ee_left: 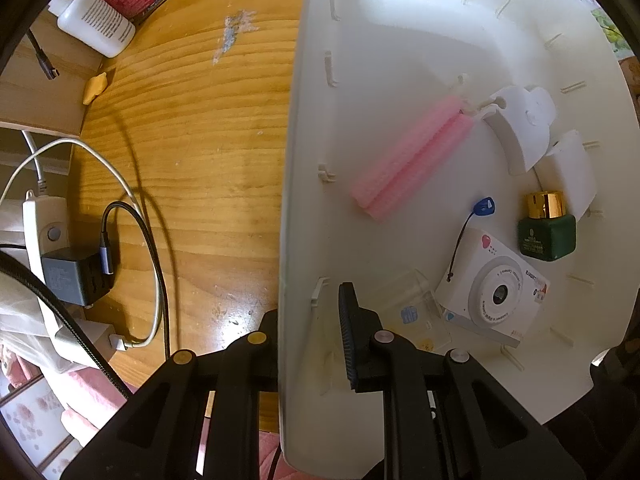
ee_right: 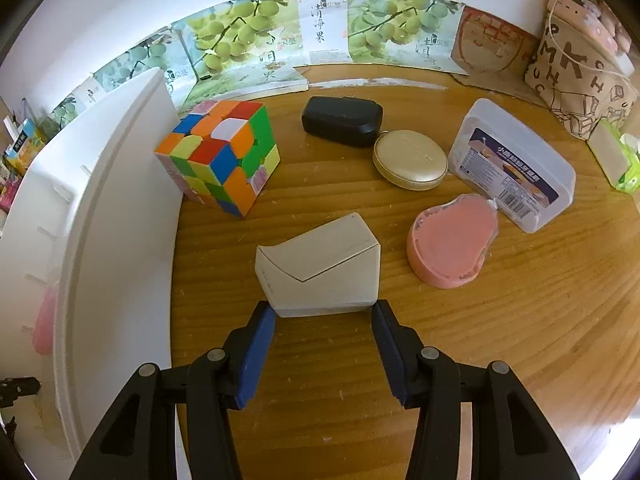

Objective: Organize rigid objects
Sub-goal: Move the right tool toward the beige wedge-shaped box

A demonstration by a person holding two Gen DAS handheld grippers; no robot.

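My left gripper (ee_left: 310,320) is shut on the near wall of a white plastic bin (ee_left: 304,160), one finger inside and one outside. Inside the bin lie a pink foam piece (ee_left: 412,156), a white toy camera (ee_left: 494,290), a green bottle with a gold cap (ee_left: 546,228), white curved pieces (ee_left: 520,128) and a clear plastic box (ee_left: 412,308). My right gripper (ee_right: 324,344) is open, its fingertips just at either side of a white wedge-shaped box (ee_right: 320,268) on the wooden table. The bin's wall (ee_right: 100,208) stands to its left.
Beyond the wedge box lie a Rubik's cube (ee_right: 220,156), a black case (ee_right: 342,120), a gold round case (ee_right: 410,164), a pink pear-shaped box (ee_right: 452,244) and a clear lidded box (ee_right: 512,164). Left of the bin are a power strip with charger and cables (ee_left: 68,264) and a white bottle (ee_left: 96,20).
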